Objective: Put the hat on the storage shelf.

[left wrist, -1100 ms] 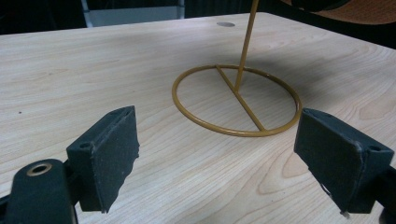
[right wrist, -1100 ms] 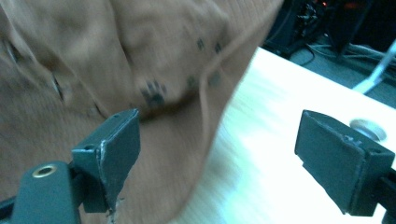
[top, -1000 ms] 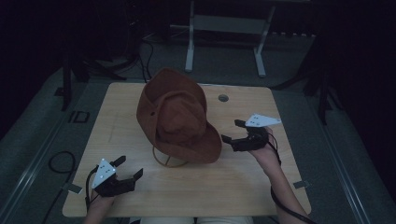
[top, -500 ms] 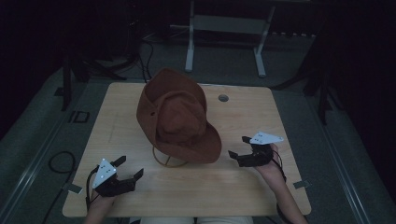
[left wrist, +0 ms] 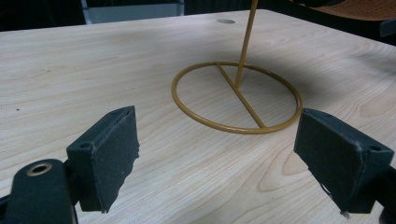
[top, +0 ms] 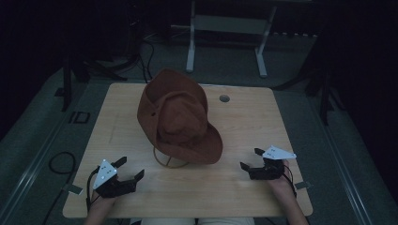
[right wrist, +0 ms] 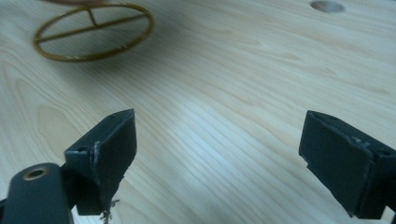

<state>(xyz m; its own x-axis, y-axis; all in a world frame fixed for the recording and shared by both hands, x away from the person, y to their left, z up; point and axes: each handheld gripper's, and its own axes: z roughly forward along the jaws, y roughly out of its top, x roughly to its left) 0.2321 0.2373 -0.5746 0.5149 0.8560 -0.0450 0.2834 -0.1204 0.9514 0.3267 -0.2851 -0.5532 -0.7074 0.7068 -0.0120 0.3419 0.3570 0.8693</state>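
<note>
The surface [top: 244, 122] carries a brown hat [top: 180, 119] on a gold wire stand [left wrist: 236, 98], set at mid-table toward the far side. The hat's long axis runs from far-left to near-right, its brim dipping toward the right hand-held gripper [top: 251, 161], which is judged slightly nearer. The left hand-held gripper [top: 130, 169] lies near-left of the stand. Both are seen spread wide, grasping nothing.

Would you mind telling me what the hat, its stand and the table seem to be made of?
Hat: probably matte brown felt or suede, dull and soft-creased. Stand: thin metal rod, likely, with a gold-yellow finish and a slender ring base. Table: pale wood or laminate, with visible grain.
</note>
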